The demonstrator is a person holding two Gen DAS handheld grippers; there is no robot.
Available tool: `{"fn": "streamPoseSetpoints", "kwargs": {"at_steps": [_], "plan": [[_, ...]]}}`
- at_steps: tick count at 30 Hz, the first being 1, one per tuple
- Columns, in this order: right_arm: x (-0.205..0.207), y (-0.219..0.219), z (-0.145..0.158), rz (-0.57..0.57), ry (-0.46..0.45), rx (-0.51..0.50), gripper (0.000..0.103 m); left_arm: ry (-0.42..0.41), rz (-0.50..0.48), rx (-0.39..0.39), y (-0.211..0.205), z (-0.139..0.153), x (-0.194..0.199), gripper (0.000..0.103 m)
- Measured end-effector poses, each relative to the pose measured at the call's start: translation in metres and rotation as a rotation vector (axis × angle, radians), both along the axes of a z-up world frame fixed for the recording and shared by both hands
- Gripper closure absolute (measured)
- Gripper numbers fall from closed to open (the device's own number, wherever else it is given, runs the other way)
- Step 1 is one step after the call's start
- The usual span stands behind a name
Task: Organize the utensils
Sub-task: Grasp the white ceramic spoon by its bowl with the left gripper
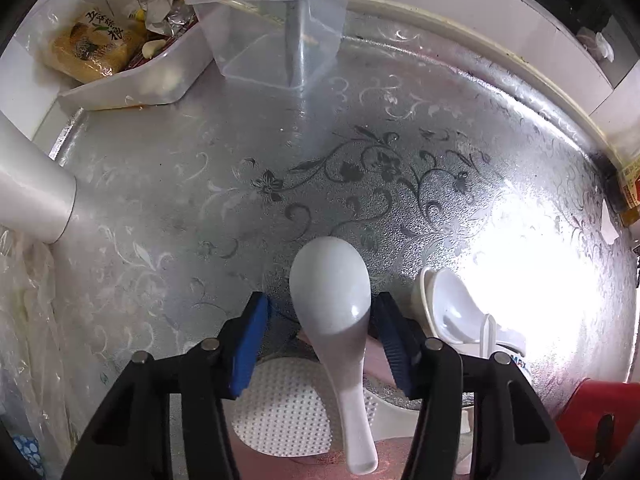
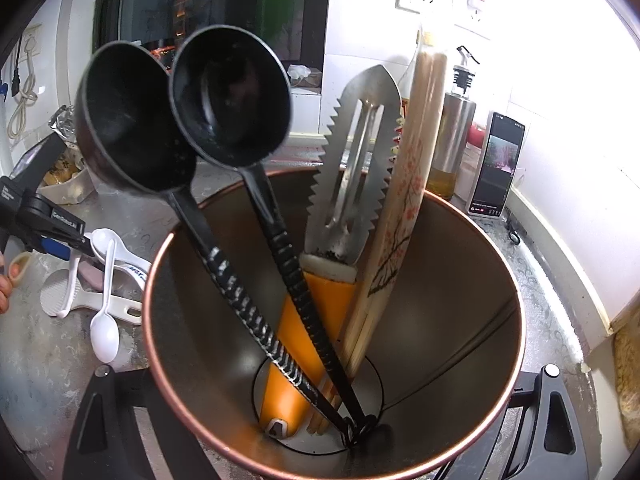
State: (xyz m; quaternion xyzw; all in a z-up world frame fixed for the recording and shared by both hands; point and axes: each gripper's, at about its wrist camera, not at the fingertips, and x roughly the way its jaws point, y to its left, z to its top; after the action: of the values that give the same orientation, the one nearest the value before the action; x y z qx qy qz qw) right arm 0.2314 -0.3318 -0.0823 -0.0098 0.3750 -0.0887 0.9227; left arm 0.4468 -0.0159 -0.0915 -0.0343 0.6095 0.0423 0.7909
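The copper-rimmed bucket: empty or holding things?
Holding things: the bucket contains two black ladles, an orange-handled scaler and chopsticks.

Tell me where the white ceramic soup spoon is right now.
In the left wrist view the white ceramic soup spoon lies low centre, between the left gripper fingers, its handle over the dimpled rice paddle.

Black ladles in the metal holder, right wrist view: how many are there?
2. Both stand handle-down in the metal holder: one ladle leans out over its left rim, the other ladle just right of it. Their handles cross near the bottom. None seems hidden.
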Motion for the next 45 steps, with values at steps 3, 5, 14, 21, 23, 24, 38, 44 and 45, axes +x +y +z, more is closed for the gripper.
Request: {"fn": "streamPoseSetpoints", "kwargs": {"at_steps": [3, 5, 14, 21, 23, 24, 38, 44, 45], "plan": [[0.0, 0.001, 0.0, 0.002, 0.001, -0.006, 0.01, -0.012, 0.017, -0.042, 0.005, 0.002, -0.006, 0.051], [-0.001, 0.002, -0.001, 0.002, 0.003, -0.008, 0.01, -0.022, 0.035, -0.057, 0.017, 0.002, -0.013, 0.051], [0.0, 0.005, 0.0, -0.005, 0.011, -0.011, 0.01, -0.063, 0.147, -0.096, 0.066, 0.003, -0.033, 0.052], [0.004, 0.008, 0.002, -0.018, 0.017, -0.012, 0.01, -0.07, 0.177, -0.109, 0.091, 0.005, -0.048, 0.054], [0.005, 0.01, 0.003, -0.021, 0.017, -0.013, 0.01, -0.076, 0.176, -0.118, 0.097, 0.004, -0.051, 0.054], [0.005, 0.01, 0.004, -0.022, 0.018, -0.013, 0.01, -0.08, 0.174, -0.119, 0.098, 0.004, -0.052, 0.055], [0.007, 0.014, 0.008, -0.035, 0.025, -0.012, 0.01, -0.207, 0.133, -0.245, 0.092, 0.025, -0.079, 0.063], [0.009, 0.017, 0.009, -0.036, 0.029, -0.02, 0.01, -0.279, 0.064, -0.378, 0.084, 0.035, -0.089, 0.067], [0.009, 0.017, 0.009, -0.035, 0.029, -0.021, 0.01, -0.278, 0.061, -0.387, 0.084, 0.035, -0.09, 0.067]]}}
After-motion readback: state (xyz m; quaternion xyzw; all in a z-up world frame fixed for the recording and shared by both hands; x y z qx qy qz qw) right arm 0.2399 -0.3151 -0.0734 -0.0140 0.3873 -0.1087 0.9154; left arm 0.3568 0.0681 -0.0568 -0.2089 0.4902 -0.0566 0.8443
